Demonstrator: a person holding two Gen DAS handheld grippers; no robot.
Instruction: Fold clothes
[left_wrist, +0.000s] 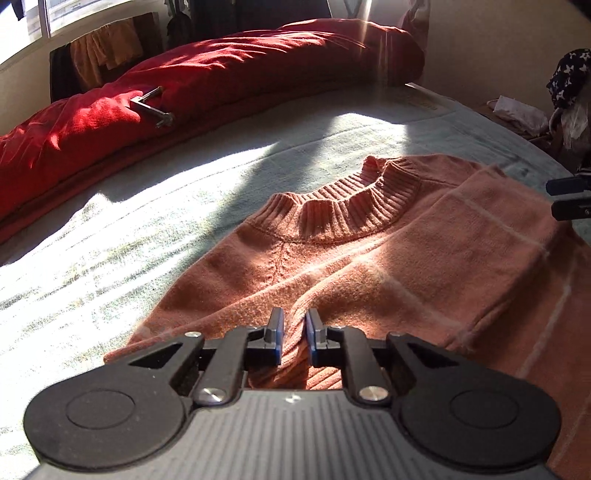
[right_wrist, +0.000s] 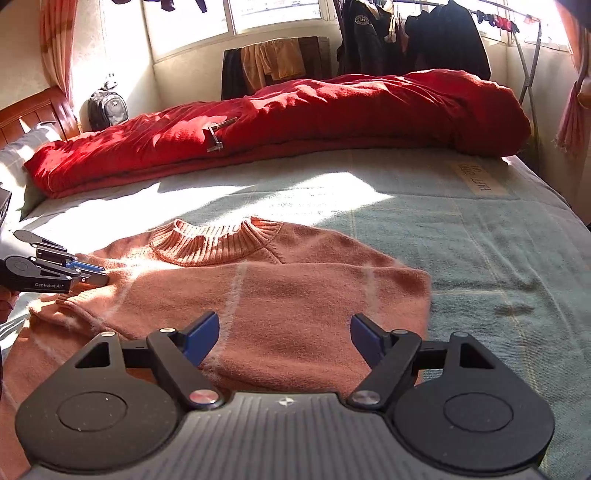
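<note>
pinching a ridge of the orange sweater (left_wrist: 369, 258) on the bed (left_wrist: 110, 240), the left gripper (left_wrist: 294, 326) is clamped on knit at its tips. the right gripper (right_wrist: 284, 332) hangs spread and empty over the folded sleeve ahead. next, probably, lifting that fold across.

Your left gripper (left_wrist: 294, 325) has a grey ribbed body with a small cross mark at its front edge, flanked by two round black discs, each with a raised circle. Black linkage arms run forward from silver rivets to short black fingers (left_wrist: 275, 326) edged in blue. Your right gripper (right_wrist: 284, 328) is built the same: ribbed grey body, cross mark, black discs, silver rivets, and broad blue pads (right_wrist: 202, 332) on the fingers. From the side, the left one (right_wrist: 92, 275) shows white "GenRobot.AI" lettering on its black casing.
</note>
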